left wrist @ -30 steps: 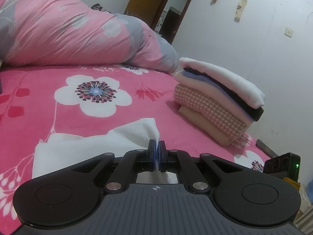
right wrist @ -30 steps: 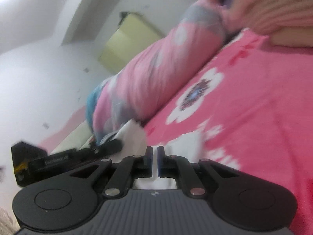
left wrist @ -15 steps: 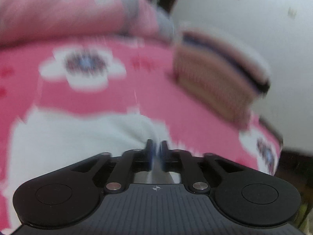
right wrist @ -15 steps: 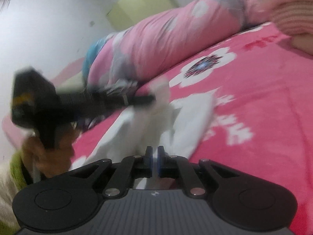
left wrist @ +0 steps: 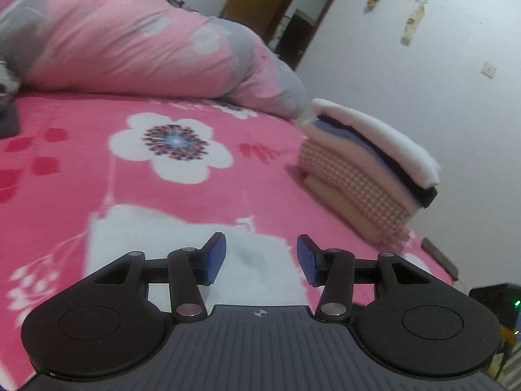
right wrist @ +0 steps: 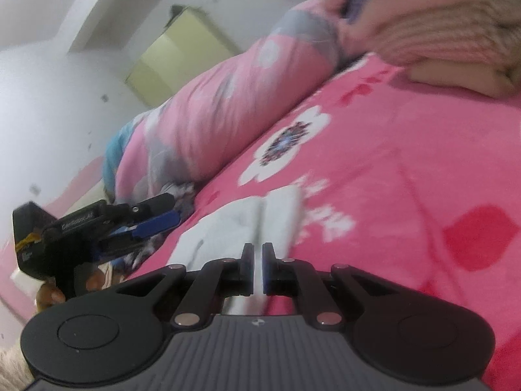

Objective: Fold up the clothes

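Your left gripper (left wrist: 260,257) has just been opening, jaws now parted and released, the white cloth (left wrist: 182,238) lying flat on the pink floral bedsheet (left wrist: 81,169) under and between the pads, not pinched. Your right gripper (right wrist: 257,268) is clenched on the same cloth's near edge. Folded clothes stack (left wrist: 368,169) sits far right by the wall, pink duvet (left wrist: 130,42) bunched at the far side
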Demonstrator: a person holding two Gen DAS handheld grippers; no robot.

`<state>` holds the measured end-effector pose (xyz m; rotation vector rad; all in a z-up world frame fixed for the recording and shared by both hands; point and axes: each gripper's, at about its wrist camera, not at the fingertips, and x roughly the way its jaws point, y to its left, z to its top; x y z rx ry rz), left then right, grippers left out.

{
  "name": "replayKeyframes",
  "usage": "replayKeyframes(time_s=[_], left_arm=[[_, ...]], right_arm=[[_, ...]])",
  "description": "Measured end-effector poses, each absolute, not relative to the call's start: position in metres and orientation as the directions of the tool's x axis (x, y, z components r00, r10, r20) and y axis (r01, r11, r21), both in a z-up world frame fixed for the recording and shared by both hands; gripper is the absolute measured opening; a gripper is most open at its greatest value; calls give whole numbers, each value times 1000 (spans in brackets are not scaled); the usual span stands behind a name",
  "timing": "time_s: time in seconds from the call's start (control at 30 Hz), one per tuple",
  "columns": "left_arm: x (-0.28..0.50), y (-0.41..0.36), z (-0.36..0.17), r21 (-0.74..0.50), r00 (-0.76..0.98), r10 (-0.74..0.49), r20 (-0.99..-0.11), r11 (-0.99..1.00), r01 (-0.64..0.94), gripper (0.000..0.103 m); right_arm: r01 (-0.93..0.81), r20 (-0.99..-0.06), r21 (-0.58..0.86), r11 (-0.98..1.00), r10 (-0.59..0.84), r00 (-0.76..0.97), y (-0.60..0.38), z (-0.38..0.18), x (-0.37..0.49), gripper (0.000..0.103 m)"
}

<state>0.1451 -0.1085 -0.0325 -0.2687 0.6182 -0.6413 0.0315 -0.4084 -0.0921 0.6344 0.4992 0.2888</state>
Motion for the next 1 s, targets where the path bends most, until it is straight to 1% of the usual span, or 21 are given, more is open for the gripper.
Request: replayKeyframes(time_s=[0.2,0.3,0.37,0.5,0.6,0.7,0.8,0.9,1.0], left_arm=[[123,-96,-41,-378,619,-598,-509,801,464,48],[115,-99,-46,-348,609,-594,-525,803,483,48],[109,-103,-47,-327,606,-595,-528,801,502,48],[100,-112,-46,-308,582,-620,-525,777,550,48],[100,-129,-45,-276,560,-630,-538,760,589,48],[107,-152,-44,-190,571,-594,-567,768,612,48],[116,-174,-42,-95,607,-550,-574,781,618,48],[131,-194,-44,-42,620,-500,-605,797,602,48],[148,-208,-52,-31,619,-446,-647,826,562,46]], right_arm=[[-109,-397,555,825,377,837,-382,-84,29,5],[-71,-452,500,863,330,829,-373,-89,28,5],[-31,-479,493,870,301,824,-372,-90,27,5],[-13,-465,503,864,283,839,-373,-85,14,5],[-1,-468,485,875,261,844,-372,-82,9,5],[-2,-463,465,885,245,852,-370,-78,7,5],[-16,-449,461,887,248,858,-370,-77,6,5],[-18,-441,468,883,251,861,-372,-80,6,5],[-12,-439,482,876,253,862,-376,-87,5,5]])
